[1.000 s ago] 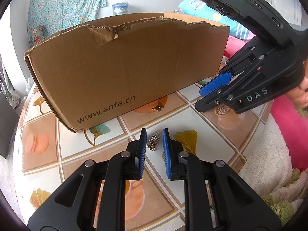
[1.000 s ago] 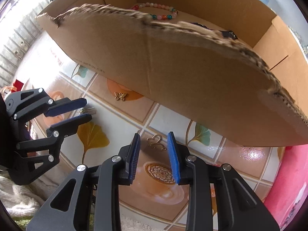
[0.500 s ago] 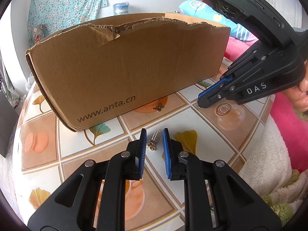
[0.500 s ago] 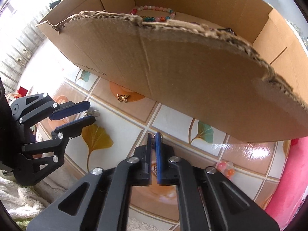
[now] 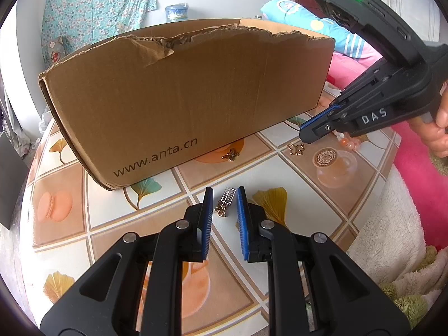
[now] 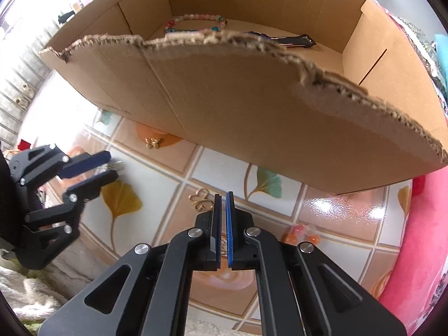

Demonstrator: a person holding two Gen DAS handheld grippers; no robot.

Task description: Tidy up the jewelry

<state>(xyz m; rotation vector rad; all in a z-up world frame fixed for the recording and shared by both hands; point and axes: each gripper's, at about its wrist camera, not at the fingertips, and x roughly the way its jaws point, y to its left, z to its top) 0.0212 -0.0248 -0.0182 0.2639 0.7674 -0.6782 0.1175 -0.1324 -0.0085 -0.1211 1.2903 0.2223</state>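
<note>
My right gripper (image 6: 223, 196) is clenched on nothing – the gold clover charm (image 6: 201, 199) lies just left of its tips, mid-frame; another blind pinch could flick it away. My left gripper (image 5: 224, 196) straddles the silver pendant (image 5: 227, 197) unpressed – dragging could snag its chain
</note>
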